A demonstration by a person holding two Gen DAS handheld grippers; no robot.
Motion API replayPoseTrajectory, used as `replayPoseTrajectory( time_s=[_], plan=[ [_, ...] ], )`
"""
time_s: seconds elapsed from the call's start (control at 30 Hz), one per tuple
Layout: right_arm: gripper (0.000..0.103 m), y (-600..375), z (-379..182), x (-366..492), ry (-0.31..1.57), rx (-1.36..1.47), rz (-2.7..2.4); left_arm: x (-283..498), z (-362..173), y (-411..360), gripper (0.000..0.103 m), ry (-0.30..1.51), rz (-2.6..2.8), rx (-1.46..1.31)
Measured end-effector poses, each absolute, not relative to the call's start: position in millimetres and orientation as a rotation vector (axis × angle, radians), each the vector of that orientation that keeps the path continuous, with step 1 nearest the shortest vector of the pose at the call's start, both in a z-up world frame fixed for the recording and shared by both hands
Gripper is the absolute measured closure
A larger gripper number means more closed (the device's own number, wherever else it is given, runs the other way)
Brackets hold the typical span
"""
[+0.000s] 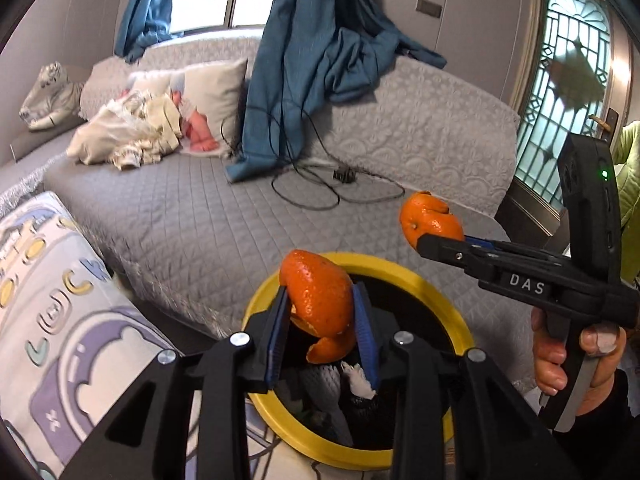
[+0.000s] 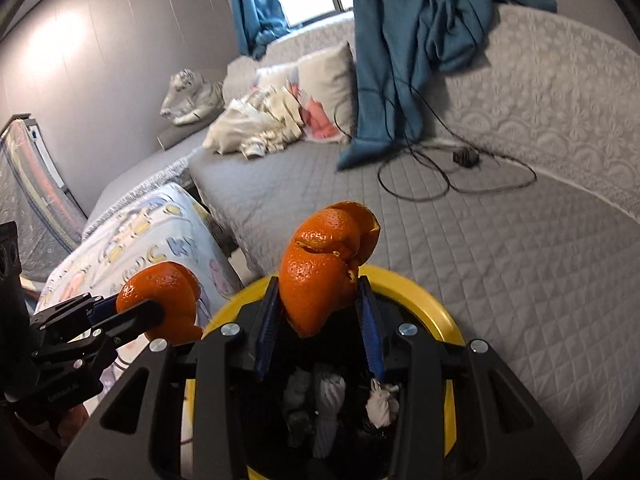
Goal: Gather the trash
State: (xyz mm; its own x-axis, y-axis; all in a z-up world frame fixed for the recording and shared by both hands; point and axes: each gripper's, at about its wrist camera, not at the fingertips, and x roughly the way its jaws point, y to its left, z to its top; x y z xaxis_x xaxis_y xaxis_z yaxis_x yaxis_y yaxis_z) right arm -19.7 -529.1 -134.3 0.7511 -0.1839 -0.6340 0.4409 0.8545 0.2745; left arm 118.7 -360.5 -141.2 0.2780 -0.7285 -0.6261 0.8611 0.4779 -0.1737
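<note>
A round bin with a yellow rim [image 1: 456, 316] [image 2: 436, 300] and dark inside stands below both grippers, with crumpled white trash [image 1: 360, 384] [image 2: 380, 402] in it. My left gripper [image 1: 322, 308] is shut on a piece of orange peel [image 1: 320, 296] right above the bin's opening; it also shows in the right wrist view [image 2: 160, 308] at the bin's left edge. My right gripper [image 2: 318, 300] is shut on another orange peel [image 2: 324, 276] above the bin; in the left wrist view [image 1: 430, 236] it holds the peel [image 1: 428, 216] above the bin's far right rim.
A grey quilted sofa [image 1: 200, 220] lies behind the bin, with black cables and a charger [image 1: 344, 176], a blue curtain [image 1: 320, 60], pillows and crumpled cloths [image 1: 132, 136]. A patterned cushion [image 1: 52, 300] sits left of the bin. A glass door [image 1: 568, 80] is at right.
</note>
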Motion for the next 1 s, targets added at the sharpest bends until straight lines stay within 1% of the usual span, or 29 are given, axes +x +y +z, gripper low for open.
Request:
replayPoseTrajectory(
  time_s=[0.1, 0.13, 0.2, 0.23, 0.27, 0.3, 0.33, 0.37, 0.4, 0.43, 0.47, 0.5, 0.53, 0.57, 0.63, 0.73, 1.0],
  plan=[
    [0.067, -532, -144, -16, 0.660, 0.440, -0.359, 121, -148, -363, 0.071, 0.734, -1.083, 0.207],
    [0.065, -533, -145, -15, 0.666, 0.440, -0.360, 121, -148, -363, 0.070, 0.734, -1.084, 0.207],
    [0.064, -533, -146, -13, 0.671, 0.439, -0.373, 122, -148, -361, 0.064, 0.736, -1.074, 0.196],
    [0.058, -534, -146, -12, 0.671, 0.439, -0.380, 123, -147, -359, 0.059, 0.732, -1.071, 0.185],
    [0.053, -535, -145, -13, 0.670, 0.444, -0.386, 124, -145, -357, 0.047, 0.726, -1.067, 0.175],
    [0.051, -536, -144, -14, 0.665, 0.451, -0.394, 124, -143, -353, 0.040, 0.720, -1.061, 0.163],
    [0.049, -538, -143, -15, 0.661, 0.454, -0.403, 125, -141, -351, 0.030, 0.714, -1.055, 0.149],
    [0.048, -539, -141, -16, 0.657, 0.454, -0.414, 126, -138, -347, 0.025, 0.706, -1.047, 0.130],
    [0.047, -540, -139, -17, 0.650, 0.455, -0.426, 127, -135, -344, 0.024, 0.702, -1.044, 0.116],
    [0.043, -540, -137, -18, 0.644, 0.456, -0.438, 128, -132, -341, 0.021, 0.700, -1.040, 0.108],
    [0.039, -541, -135, -18, 0.639, 0.454, -0.447, 129, -128, -336, 0.014, 0.691, -1.029, 0.095],
    [0.038, -540, -132, -19, 0.633, 0.446, -0.460, 129, -124, -330, 0.010, 0.672, -1.011, 0.084],
    [0.032, -536, -128, -19, 0.621, 0.427, -0.486, 129, -118, -323, 0.008, 0.641, -0.990, 0.074],
    [0.022, -534, -125, -20, 0.608, 0.409, -0.512, 128, -113, -316, 0.008, 0.613, -0.975, 0.066],
    [0.014, -528, -119, -19, 0.574, 0.375, -0.561, 129, -105, -305, 0.008, 0.589, -0.952, 0.057],
    [0.008, -517, -115, -13, 0.560, 0.339, -0.595, 127, -92, -279, 0.008, 0.543, -0.902, 0.053],
    [0.008, -472, -102, -4, 0.456, 0.258, -0.601, 113, -63, -188, 0.008, 0.410, -0.688, 0.024]
  ],
)
